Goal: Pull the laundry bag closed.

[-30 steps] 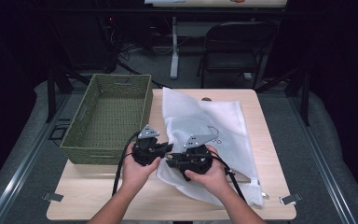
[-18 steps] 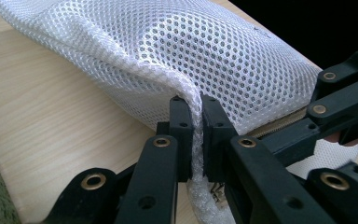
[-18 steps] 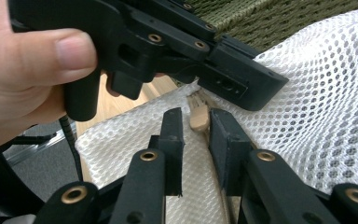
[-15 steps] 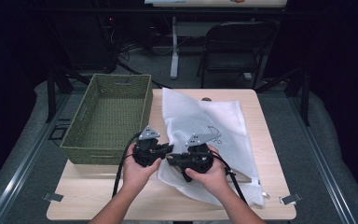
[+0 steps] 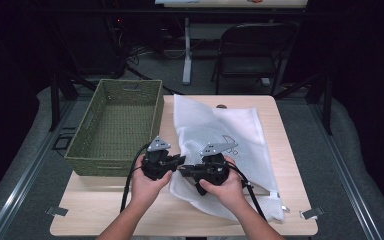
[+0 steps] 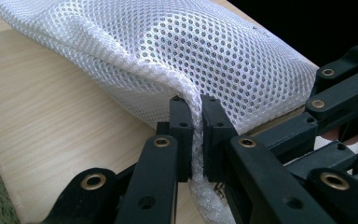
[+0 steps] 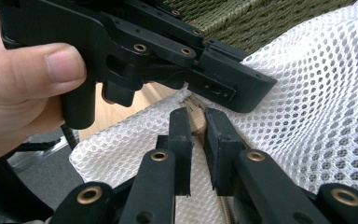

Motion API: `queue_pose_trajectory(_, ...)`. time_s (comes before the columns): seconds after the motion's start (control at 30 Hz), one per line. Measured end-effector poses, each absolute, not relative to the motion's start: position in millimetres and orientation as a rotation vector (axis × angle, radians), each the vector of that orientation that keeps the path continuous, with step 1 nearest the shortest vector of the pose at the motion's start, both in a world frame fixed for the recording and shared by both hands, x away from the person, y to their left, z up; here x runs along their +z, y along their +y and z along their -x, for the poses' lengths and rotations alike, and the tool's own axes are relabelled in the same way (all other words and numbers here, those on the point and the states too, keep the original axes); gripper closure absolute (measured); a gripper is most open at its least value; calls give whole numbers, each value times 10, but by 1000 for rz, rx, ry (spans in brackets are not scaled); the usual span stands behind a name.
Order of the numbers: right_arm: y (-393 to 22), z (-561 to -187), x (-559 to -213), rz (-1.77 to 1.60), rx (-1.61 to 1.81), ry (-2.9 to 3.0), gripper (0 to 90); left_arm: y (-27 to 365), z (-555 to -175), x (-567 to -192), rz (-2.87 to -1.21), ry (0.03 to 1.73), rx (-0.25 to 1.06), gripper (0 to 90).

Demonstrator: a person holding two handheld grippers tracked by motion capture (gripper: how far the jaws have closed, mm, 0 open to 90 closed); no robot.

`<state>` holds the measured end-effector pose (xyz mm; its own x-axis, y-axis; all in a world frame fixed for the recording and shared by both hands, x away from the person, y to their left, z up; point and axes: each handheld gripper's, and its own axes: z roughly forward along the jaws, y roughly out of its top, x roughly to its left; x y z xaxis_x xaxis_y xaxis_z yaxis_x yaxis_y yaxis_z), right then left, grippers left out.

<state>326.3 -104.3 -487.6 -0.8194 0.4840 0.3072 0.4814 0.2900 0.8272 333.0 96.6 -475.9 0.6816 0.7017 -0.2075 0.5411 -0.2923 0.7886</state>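
On the table (image 5: 95, 215) lie one white mesh bag (image 5: 245, 135) at the middle and right, and one green woven basket (image 5: 117, 125) at the far left. Two grippers meet at the bag's near left corner. From above, their jaws are hidden; the left gripper view shows the left gripper (image 6: 194, 140) pinching a fold of mesh between almost closed jaws. The right gripper (image 7: 197, 140), jaws narrowly parted, grips a small tan tab (image 7: 196, 119) at the bag's edge, just beside the left gripper.
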Motion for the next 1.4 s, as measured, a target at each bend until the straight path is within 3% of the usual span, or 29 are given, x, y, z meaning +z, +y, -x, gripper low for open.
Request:
queue_pose_trajectory(0.4, -1053, -3265, -4877, -954, 1629, 2527, 866, 963, -3324, -4764, -1969, 970, 220, 852)
queue_pose_trajectory(1.4, -1135, -3222, -4907, -1025, 1630, 2456, 872, 1057, -3323, -4787, -1936, 1001, 193, 853)
